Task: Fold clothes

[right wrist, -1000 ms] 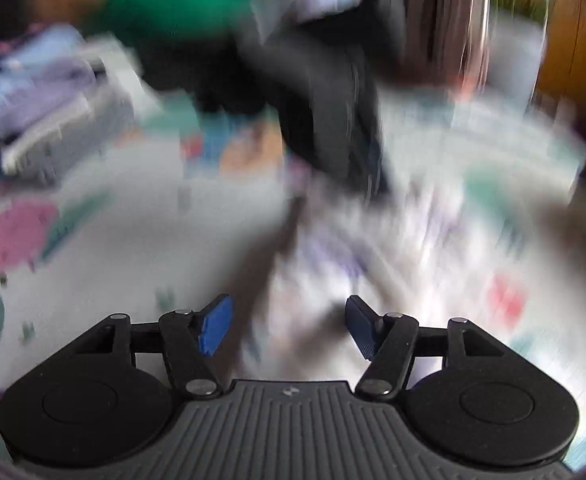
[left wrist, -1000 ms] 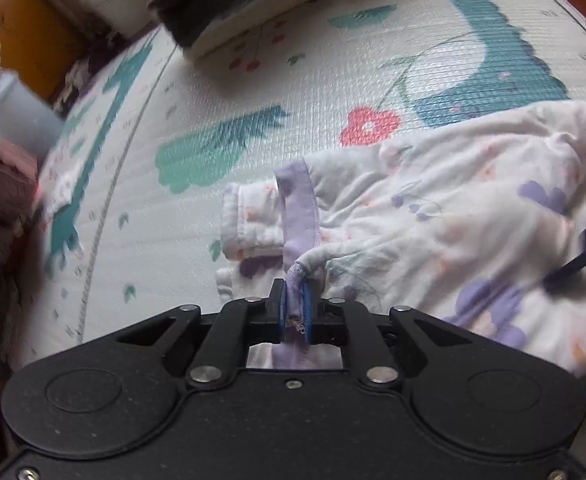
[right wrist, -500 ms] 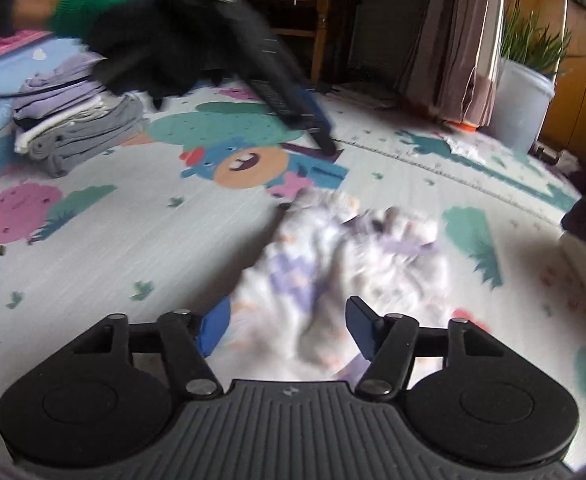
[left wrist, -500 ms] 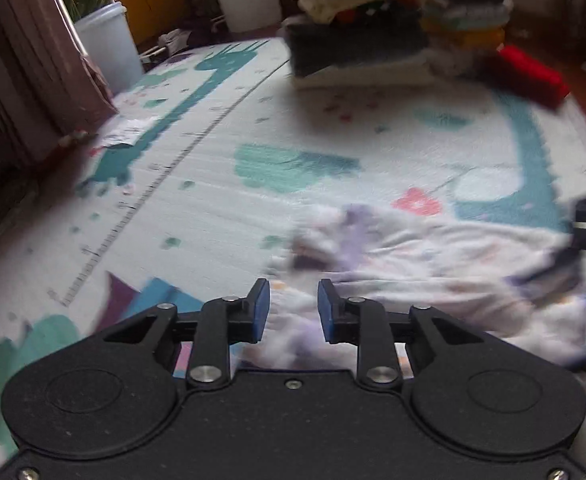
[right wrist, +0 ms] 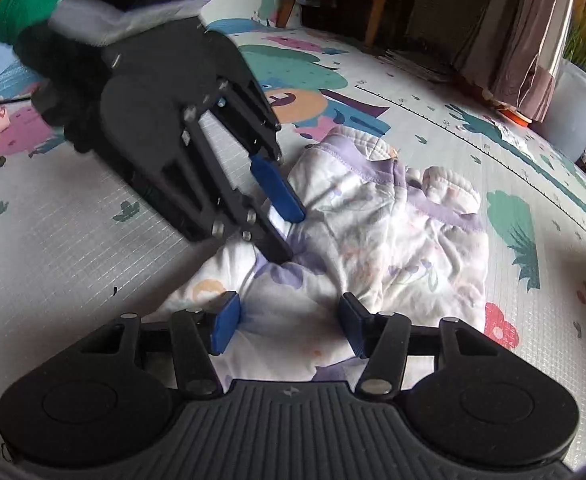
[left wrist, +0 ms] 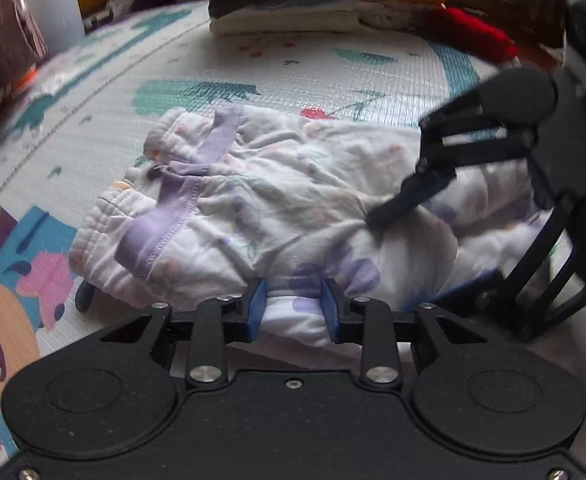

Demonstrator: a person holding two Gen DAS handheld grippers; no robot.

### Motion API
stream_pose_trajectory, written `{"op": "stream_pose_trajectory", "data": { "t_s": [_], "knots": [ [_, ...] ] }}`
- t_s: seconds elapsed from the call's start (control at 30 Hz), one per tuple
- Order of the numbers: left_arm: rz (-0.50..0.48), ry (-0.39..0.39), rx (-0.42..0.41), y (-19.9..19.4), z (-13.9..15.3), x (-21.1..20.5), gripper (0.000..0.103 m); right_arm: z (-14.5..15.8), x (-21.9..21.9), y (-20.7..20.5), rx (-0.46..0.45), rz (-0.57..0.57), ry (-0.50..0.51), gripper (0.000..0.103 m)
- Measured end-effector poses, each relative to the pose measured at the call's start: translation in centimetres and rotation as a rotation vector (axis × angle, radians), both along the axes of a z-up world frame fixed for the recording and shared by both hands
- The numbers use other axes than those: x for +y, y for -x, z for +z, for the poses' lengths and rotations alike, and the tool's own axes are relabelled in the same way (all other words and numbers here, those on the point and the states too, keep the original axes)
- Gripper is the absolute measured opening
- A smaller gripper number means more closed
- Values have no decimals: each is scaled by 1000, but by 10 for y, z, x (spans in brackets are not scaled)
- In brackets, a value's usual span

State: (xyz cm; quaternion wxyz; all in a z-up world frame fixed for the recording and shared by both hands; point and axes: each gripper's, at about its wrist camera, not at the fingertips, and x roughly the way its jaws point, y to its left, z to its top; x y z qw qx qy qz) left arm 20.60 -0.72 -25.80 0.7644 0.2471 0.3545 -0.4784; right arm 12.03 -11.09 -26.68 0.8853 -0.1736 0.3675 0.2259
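Note:
A crumpled white baby garment [left wrist: 277,200] [right wrist: 393,232] with purple flowers and lilac trim lies on the patterned play mat [left wrist: 333,76]. My left gripper [left wrist: 293,314] is low at its near edge. The jaws are opening, and a bulge of cloth sits between the blue pads without being pinched. From the right wrist view, the left gripper [right wrist: 291,236] comes in from the upper left in a black-gloved hand with a green cuff [right wrist: 21,4]. My right gripper [right wrist: 289,328] stands open over the opposite edge with cloth between its pads. In the left wrist view, the right gripper [left wrist: 417,252] is at the right.
Stacks of folded clothes [left wrist: 285,4] and a red item [left wrist: 473,36] sit at the mat's far edge. A white planter [right wrist: 581,112] and a hanging curtain [right wrist: 525,40] stand beside the mat. Wooden chair legs [right wrist: 369,0] are behind it.
My left gripper let go of the lilac trim, swung round to another edge of the garment and opened its jaws. My right gripper came down over the garment.

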Motion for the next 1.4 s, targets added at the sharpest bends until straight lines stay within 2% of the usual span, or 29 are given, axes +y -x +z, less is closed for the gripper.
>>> {"op": "stream_pose_trajectory", "data": {
  "t_s": [0.07, 0.13, 0.17, 0.2, 0.33, 0.4, 0.57, 0.6, 0.67, 0.73, 0.87, 0.9, 1.0, 1.03, 1.1, 1.17, 1.3, 1.4],
  "knots": [
    [61, 64, -19, -9, 14, 5, 30, 5, 5, 0, -7, 17, 31, 58],
    [127, 124, -10, -20, 18, 5, 36, 5, 8, 1, -15, 48, 61, 59],
    [146, 133, -9, -25, 15, 1, 41, 4, 8, 1, -14, 53, 67, 60],
    [161, 138, -9, -30, 10, -4, 41, 2, 8, -1, -7, 46, 62, 60],
    [195, 76, 11, -39, -25, -16, 44, -3, 6, -3, 9, -1, 24, 61],
    [148, 54, -77, -29, -32, -22, 46, -7, 4, -2, 8, -25, -1, 62],
    [173, 29, -41, -35, -12, -20, 47, -5, 7, -7, 30, -22, 21, 62],
    [180, 48, -51, -35, -5, -16, 47, -1, 8, -10, 50, -10, 33, 63],
    [202, 94, -67, -35, 10, -6, 47, 13, 8, -13, 67, 53, 45, 63],
    [225, 142, -71, -32, 22, 4, 47, 29, 3, -13, 55, 167, 77, 67],
    [251, 187, -80, -25, 29, 13, 47, 64, -21, -14, 60, 386, 156, 68],
    [251, 198, -74, -23, 29, 14, 47, 71, -30, -15, 71, 415, 168, 68],
    [282, 169, -157, -30, 26, 6, 47, 89, -54, -15, 95, 459, 196, 68],
    [297, 171, -149, -40, 25, 5, 47, 92, -60, -15, 103, 463, 196, 68],
    [326, 173, -132, -65, 18, 2, 47, 93, -70, -14, 105, 432, 173, 68],
    [340, 151, -61, -88, 4, -1, 47, 93, -78, -12, 102, 383, 133, 69],
    [290, 44, -44, -99, -29, -15, 49, 72, -91, -19, 102, 228, -54, 71],
    [287, 29, -31, -103, -21, -16, 49, 49, -96, -16, 109, 137, -154, 71]
  ]
}}
